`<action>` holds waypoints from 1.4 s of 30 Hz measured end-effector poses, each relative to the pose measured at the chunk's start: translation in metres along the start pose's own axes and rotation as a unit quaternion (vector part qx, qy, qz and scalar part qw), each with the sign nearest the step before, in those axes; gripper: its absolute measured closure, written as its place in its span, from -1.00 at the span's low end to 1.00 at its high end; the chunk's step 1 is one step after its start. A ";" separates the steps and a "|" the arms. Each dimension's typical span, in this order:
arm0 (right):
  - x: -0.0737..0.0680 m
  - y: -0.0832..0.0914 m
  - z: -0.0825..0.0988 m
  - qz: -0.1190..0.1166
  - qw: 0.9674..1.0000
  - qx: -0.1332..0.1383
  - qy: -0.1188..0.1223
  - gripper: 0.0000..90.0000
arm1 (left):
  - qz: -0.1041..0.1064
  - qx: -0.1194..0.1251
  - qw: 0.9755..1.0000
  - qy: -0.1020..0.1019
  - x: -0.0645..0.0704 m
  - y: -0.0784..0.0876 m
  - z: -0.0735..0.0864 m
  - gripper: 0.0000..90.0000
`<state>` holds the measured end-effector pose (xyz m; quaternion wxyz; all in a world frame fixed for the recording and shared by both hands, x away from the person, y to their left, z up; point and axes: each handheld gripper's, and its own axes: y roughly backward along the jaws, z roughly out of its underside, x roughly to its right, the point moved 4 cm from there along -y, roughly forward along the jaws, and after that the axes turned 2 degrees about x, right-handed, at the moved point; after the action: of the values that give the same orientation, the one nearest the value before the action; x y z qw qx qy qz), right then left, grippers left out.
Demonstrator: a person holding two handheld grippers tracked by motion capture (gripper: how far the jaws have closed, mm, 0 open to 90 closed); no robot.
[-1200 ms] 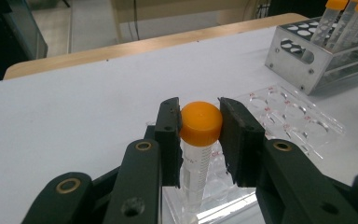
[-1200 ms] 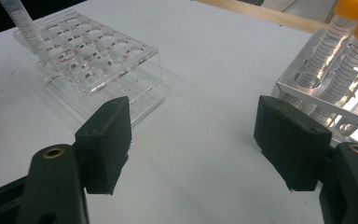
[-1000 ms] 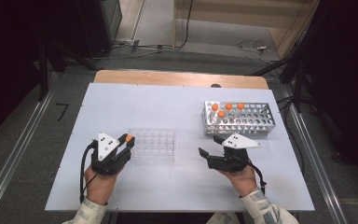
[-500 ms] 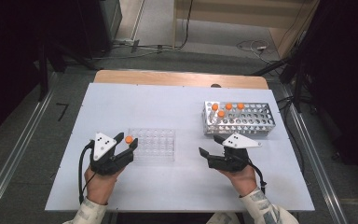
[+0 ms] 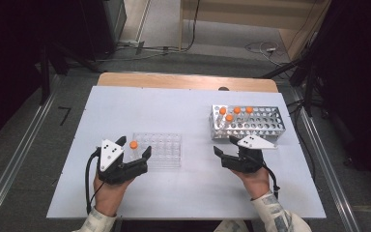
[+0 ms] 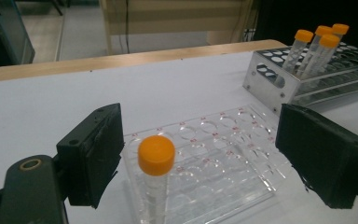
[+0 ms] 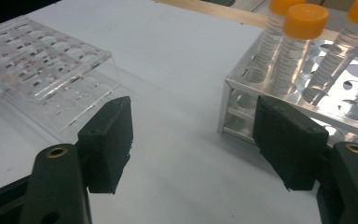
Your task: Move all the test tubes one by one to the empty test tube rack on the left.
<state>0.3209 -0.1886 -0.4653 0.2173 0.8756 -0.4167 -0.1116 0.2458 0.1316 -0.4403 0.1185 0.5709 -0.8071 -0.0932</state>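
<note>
Left claw (image 5: 134, 150) just opened wide, pads clear of orange-capped tube (image 6: 155, 179); tube upright in near-left corner hole of clear rack (image 5: 163, 149), between the jaws; right claw (image 5: 224, 146) released, nothing between jaws, just short of metal rack (image 5: 263, 126) holding three capped tubes; all on white counter (image 5: 183, 106).

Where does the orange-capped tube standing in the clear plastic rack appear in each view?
High view: orange-capped tube lower left, between the open left gripper jaws.
Left gripper view: low, left of centre, in the clear rack.
Right gripper view: not in it.
Shared landmark: metal rack.
</note>
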 end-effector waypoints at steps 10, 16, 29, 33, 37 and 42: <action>0.016 -0.003 -0.003 0.032 0.999 0.008 -0.015 -0.33 | 0.031 -0.005 0.999 -0.013 0.021 -0.001 0.003 -0.65; 0.024 -0.010 -0.006 0.050 0.998 0.011 -0.020 -0.31 | 0.050 -0.013 0.998 -0.024 0.035 -0.003 0.008 -0.65; 0.036 -0.026 -0.010 0.079 0.997 0.012 -0.019 -0.15 | 0.063 -0.026 0.997 -0.029 0.044 -0.005 0.014 -0.64; 0.041 -0.029 -0.011 0.083 0.996 0.011 -0.024 -0.10 | 0.064 -0.026 0.997 -0.030 0.045 -0.005 0.014 -0.63; 0.043 -0.032 -0.013 0.083 0.996 0.012 -0.024 -0.06 | 0.065 -0.029 0.997 -0.030 0.046 -0.006 0.014 -0.63; 0.045 -0.037 -0.016 0.082 0.996 0.012 -0.027 0.04 | 0.065 -0.029 0.997 -0.030 0.047 -0.006 0.015 -0.63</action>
<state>0.3801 -0.1981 -0.4694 0.2035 0.8377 -0.4943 -0.1119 0.2323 0.0855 -0.4521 0.1164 0.5101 -0.8429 -0.1257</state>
